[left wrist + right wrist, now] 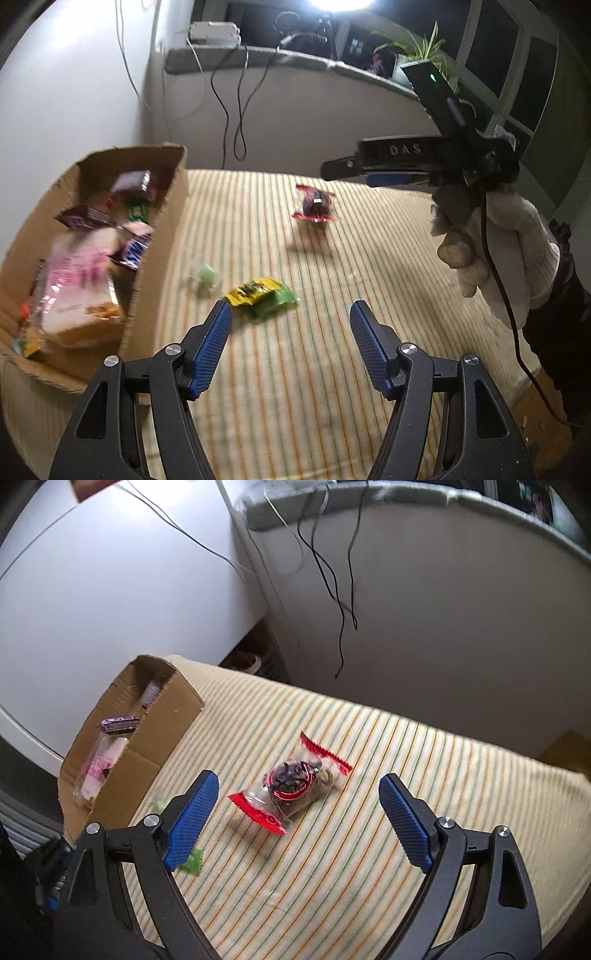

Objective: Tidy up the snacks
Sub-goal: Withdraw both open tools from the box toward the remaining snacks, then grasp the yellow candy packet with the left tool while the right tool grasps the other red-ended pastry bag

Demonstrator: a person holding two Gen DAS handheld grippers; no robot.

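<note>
Snack sorting well along; three wrapped pieces not yet boxed.

The cardboard box, ahead-left of the left hand-held gripper, already holds several bars and packets. Left out on the striped counter: a yellow-green packet just beyond that gripper's half-open, empty jaws, a blurred green sweet beside it, and a red-ended packet straight ahead of the right hand-held gripper, wide open, holding nothing.

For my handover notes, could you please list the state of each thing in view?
Cardboard box: open, holding snacks.
Red-ended packet: sealed, lying on the cloth.
Yellow-green packet: lying on the cloth.
Left gripper: open, empty.
Right gripper: open, empty.
</note>
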